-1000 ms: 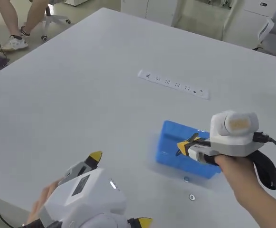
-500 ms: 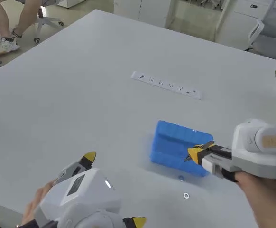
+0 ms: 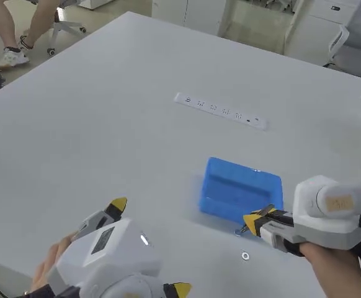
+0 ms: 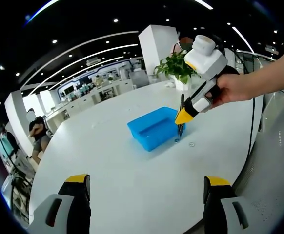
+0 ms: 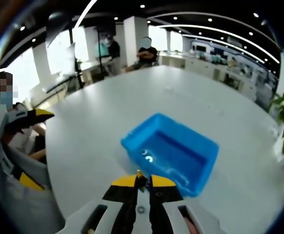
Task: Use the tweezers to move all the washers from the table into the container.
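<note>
At the lower left of the head view, the left gripper (image 3: pixel 149 246) hangs over the near edge of the white table (image 3: pixel 106 124), held in a hand (image 3: pixel 49 264). Its yellow-tipped jaws stand wide apart with nothing between them. Its own view shows the same broad gap above bare tabletop. Farther back, near the middle of the table, a white power strip (image 3: pixel 221 110) lies flat, well apart from everything else.

Right of centre sits the blue container (image 3: pixel 241 186), a shallow rectangular tray with its open side up. In the right gripper view two small pale rings (image 5: pixel 147 156) lie on its floor near one wall. They look like washers, though they are too small to be sure.

Just beside the container's near right corner is the right gripper (image 3: pixel 254 222), held in the person's other hand (image 3: pixel 328 266). Its jaws are pinched narrow on the tweezers (image 3: pixel 245 228), which slant down toward the table. The tips reach the tabletop just beside the container's near wall, outside it. A washer (image 3: pixel 237 233) lies on the table right at those tips; whether the tips pinch it I cannot tell. A second washer (image 3: pixel 245 255) lies flat on the table a little nearer the person, apart from both the tweezers and the container. In the left gripper view a green plant (image 4: pixel 176 66) stands behind the right gripper.
</note>
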`<action>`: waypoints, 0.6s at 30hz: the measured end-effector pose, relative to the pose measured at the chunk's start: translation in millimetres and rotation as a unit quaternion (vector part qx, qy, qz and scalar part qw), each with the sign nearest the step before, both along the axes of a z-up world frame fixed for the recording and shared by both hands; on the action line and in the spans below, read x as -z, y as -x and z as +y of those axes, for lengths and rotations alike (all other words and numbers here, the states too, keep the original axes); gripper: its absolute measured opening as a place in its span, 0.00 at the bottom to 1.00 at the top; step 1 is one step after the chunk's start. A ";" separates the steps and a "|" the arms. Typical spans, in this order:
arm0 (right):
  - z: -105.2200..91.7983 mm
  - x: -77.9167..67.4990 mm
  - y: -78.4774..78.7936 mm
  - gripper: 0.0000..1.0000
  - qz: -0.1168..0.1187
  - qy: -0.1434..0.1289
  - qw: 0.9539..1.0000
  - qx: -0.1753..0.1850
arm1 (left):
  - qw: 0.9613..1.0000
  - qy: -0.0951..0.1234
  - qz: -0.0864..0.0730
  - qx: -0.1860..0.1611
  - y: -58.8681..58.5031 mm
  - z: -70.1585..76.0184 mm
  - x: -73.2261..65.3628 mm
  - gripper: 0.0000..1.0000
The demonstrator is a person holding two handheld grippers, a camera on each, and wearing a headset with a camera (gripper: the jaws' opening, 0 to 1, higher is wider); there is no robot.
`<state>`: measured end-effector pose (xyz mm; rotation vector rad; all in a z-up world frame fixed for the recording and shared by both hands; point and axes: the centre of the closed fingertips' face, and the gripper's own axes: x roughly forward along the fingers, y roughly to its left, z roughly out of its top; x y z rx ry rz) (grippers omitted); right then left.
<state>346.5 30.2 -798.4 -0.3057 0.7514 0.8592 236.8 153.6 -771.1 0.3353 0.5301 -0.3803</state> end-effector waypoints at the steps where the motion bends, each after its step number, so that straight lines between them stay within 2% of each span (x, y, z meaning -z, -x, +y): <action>1: 0.1 2.2 -0.1 0.04 0.003 0.000 1.000 0.001 | 1.000 0.000 0.000 0.000 0.0 0.0 0.1 0.99; 14: -1.7 20.1 -7.2 0.05 0.005 0.022 1.000 -0.003 | 1.000 -0.003 0.004 0.002 0.6 -0.8 2.0 0.99; 15: -0.9 18.9 -9.3 0.05 0.005 0.013 1.000 0.000 | 1.000 -0.003 0.005 0.003 0.9 -1.0 2.6 0.99; 18: -1.0 18.8 -9.5 0.05 0.007 0.016 1.000 0.001 | 1.000 -0.003 0.006 0.004 0.9 -1.3 3.0 0.99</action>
